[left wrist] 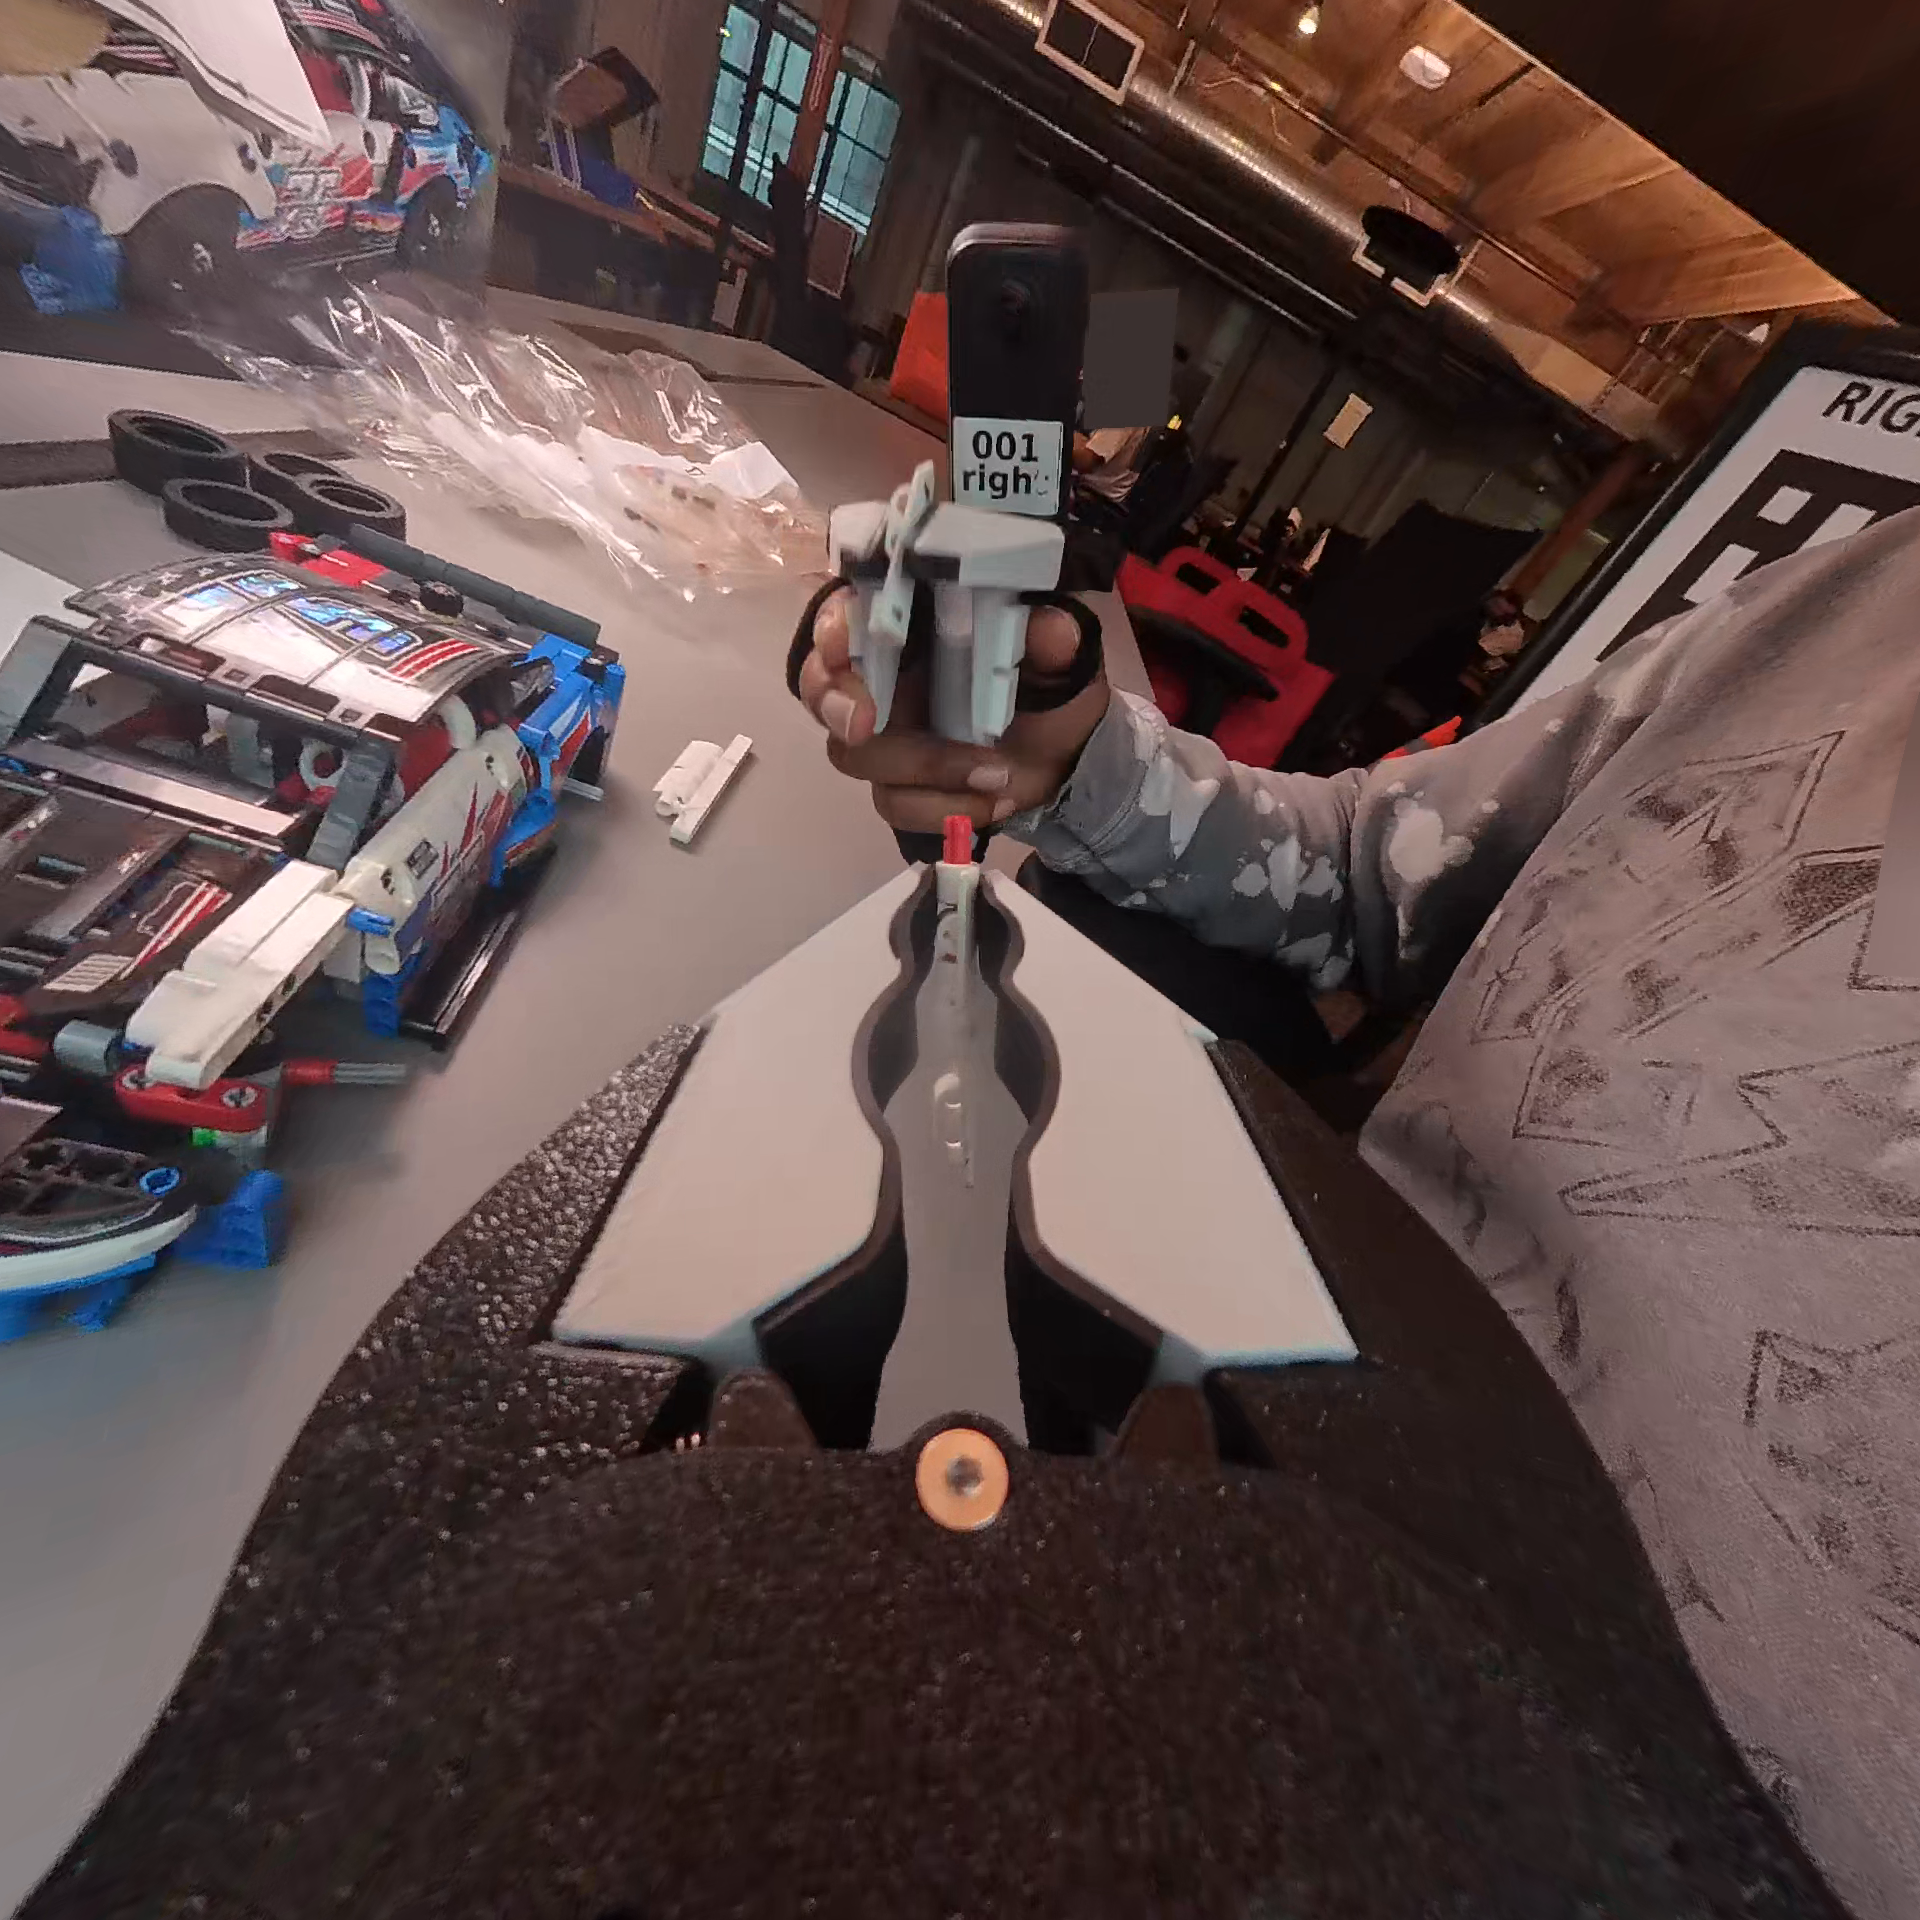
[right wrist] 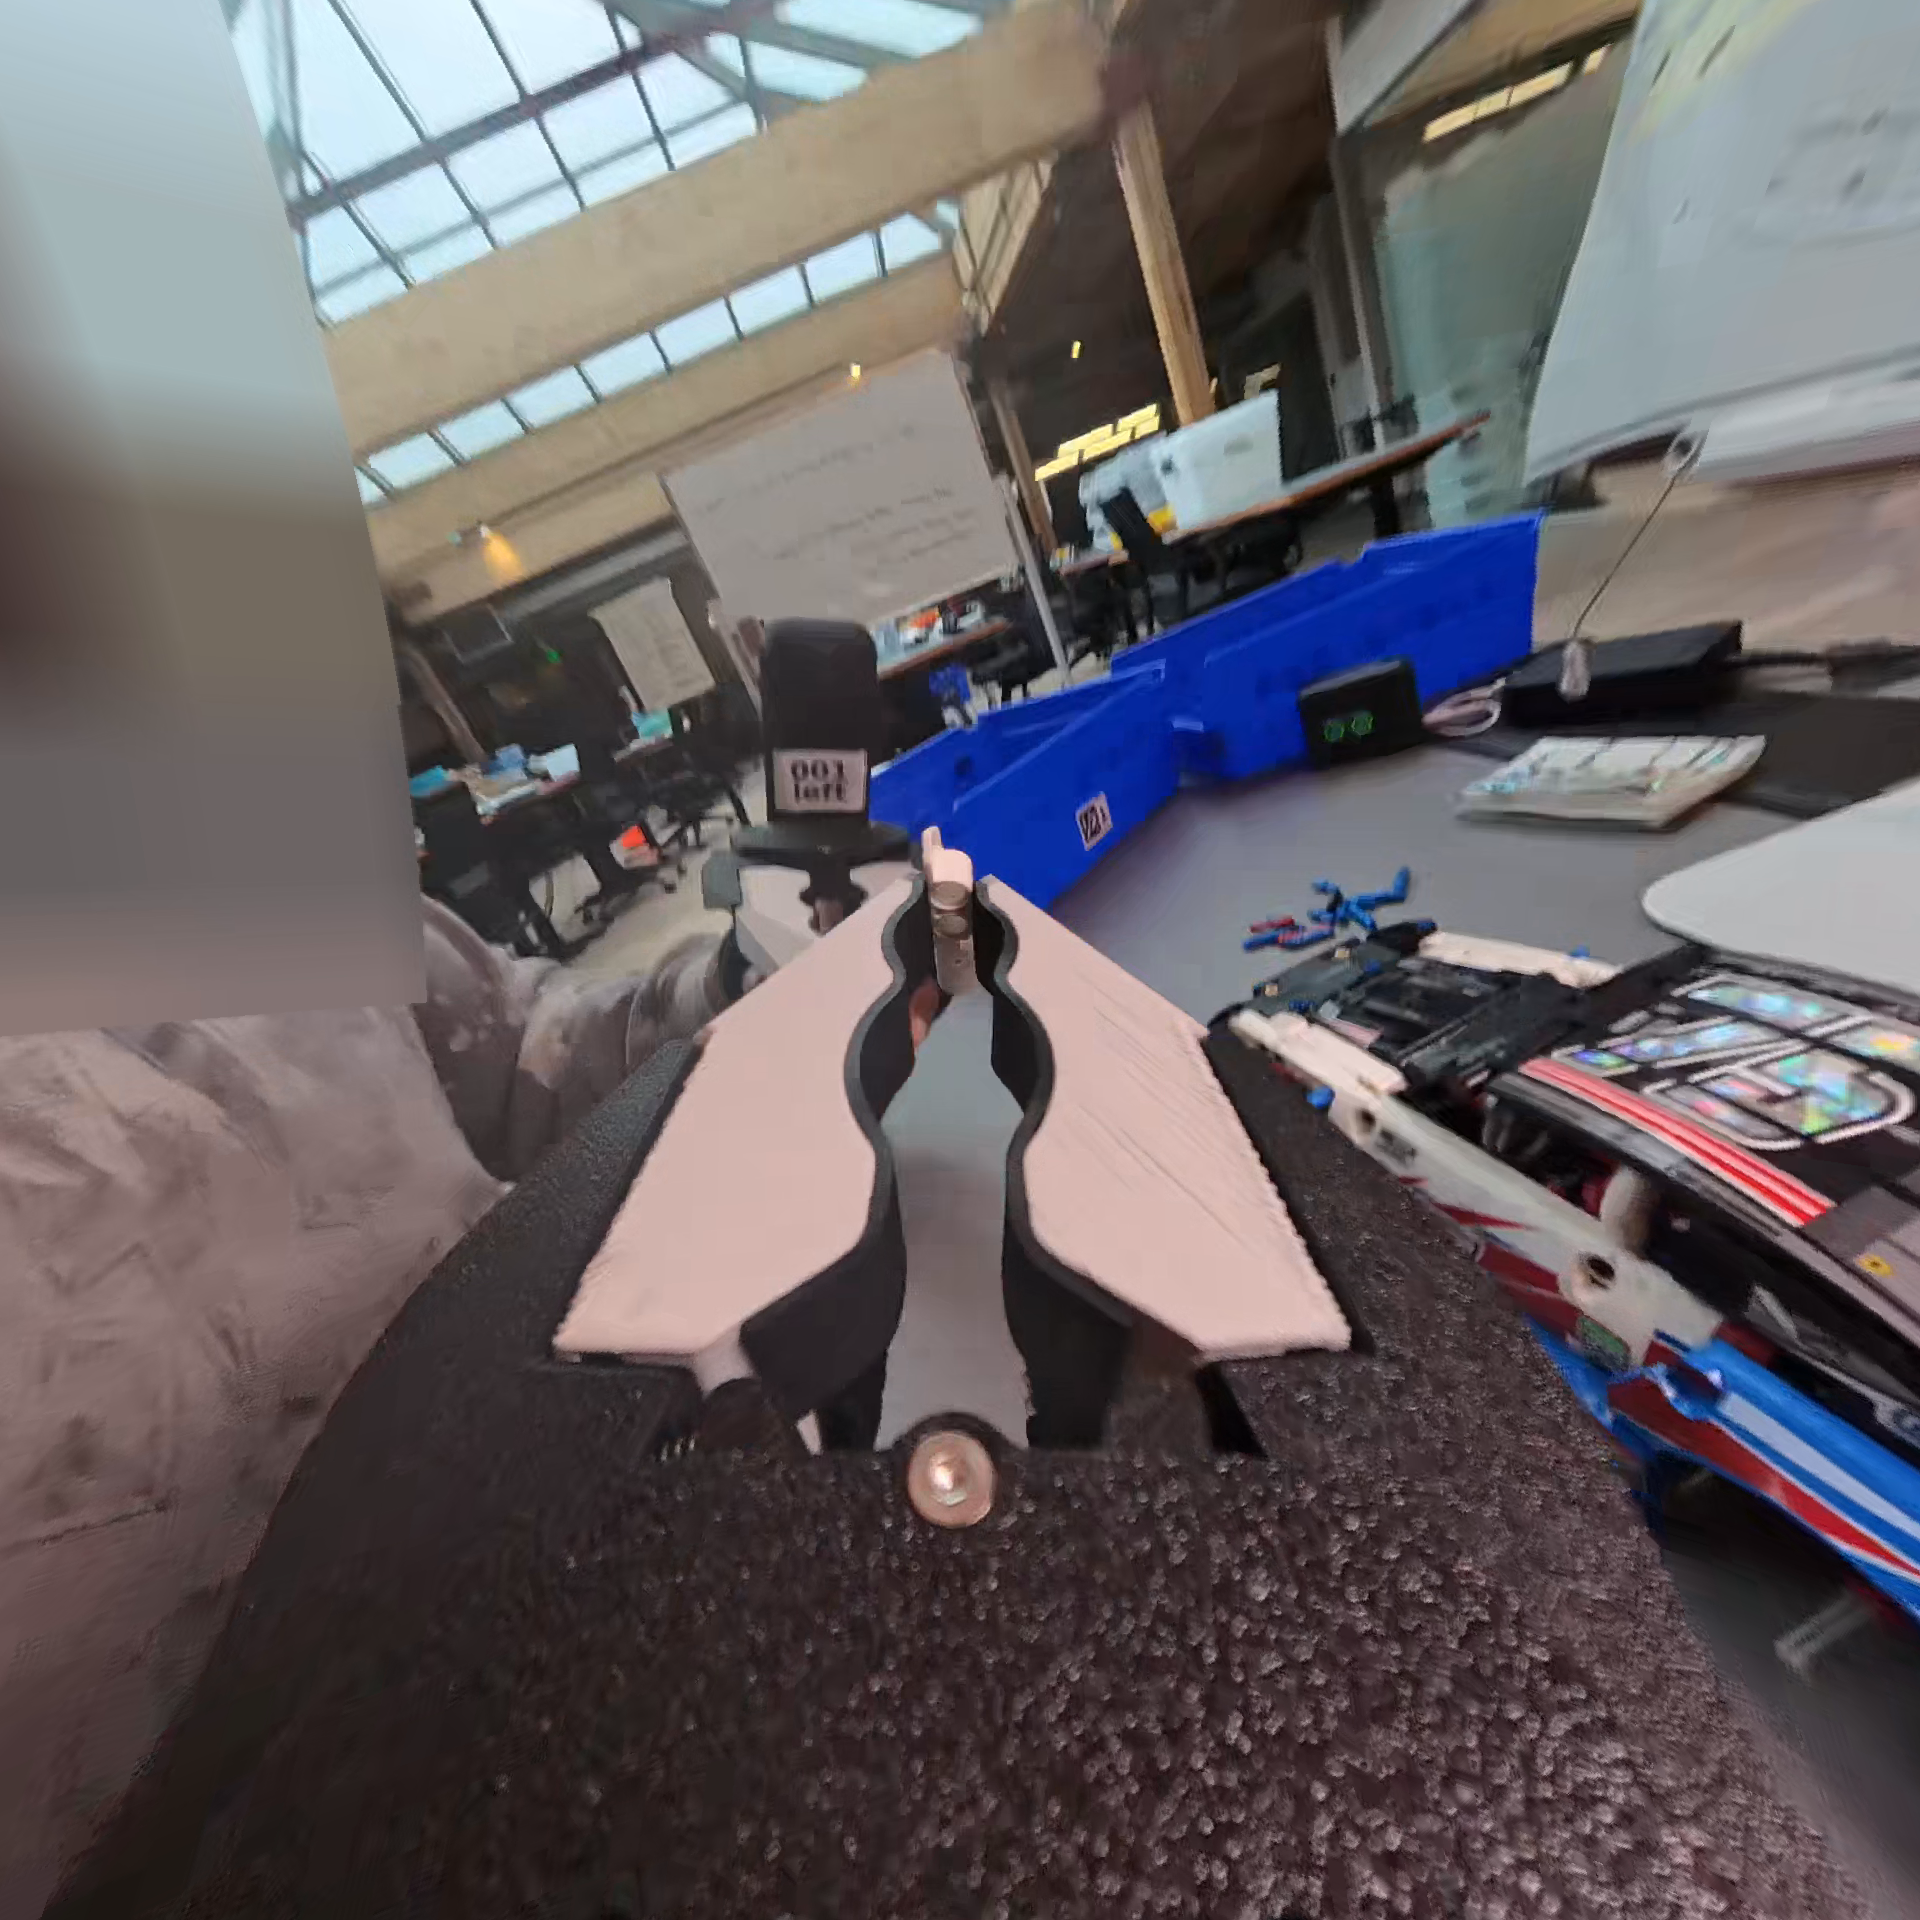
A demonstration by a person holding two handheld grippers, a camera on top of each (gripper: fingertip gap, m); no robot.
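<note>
My left gripper (left wrist: 956, 894) is shut on a long white brick piece (left wrist: 954, 997) with a red pin (left wrist: 957, 837) sticking out of its far tip, held above the grey table (left wrist: 665, 935). My right gripper (right wrist: 951, 904) is shut on a small white and grey brick piece (right wrist: 950, 920). The two grippers face each other in the air: the right one shows in the left wrist view (left wrist: 940, 634), holding a white piece, and the left one shows blurred in the right wrist view (right wrist: 821, 831). A brick-built race car (left wrist: 260, 790) stands on the table beside them and shows in the right wrist view (right wrist: 1662, 1132).
Black tyres (left wrist: 249, 483), a crumpled clear plastic bag (left wrist: 540, 436) and a loose white piece (left wrist: 701, 784) lie on the table. Small blue and red pins (right wrist: 1340, 914), blue plastic walls (right wrist: 1247, 696), a booklet (right wrist: 1610, 779) and a black box (right wrist: 1356, 712) lie farther off. A person's grey sleeve (left wrist: 1299, 862) crosses at right. One gripper's finger ends stand about 8 cm off the other's.
</note>
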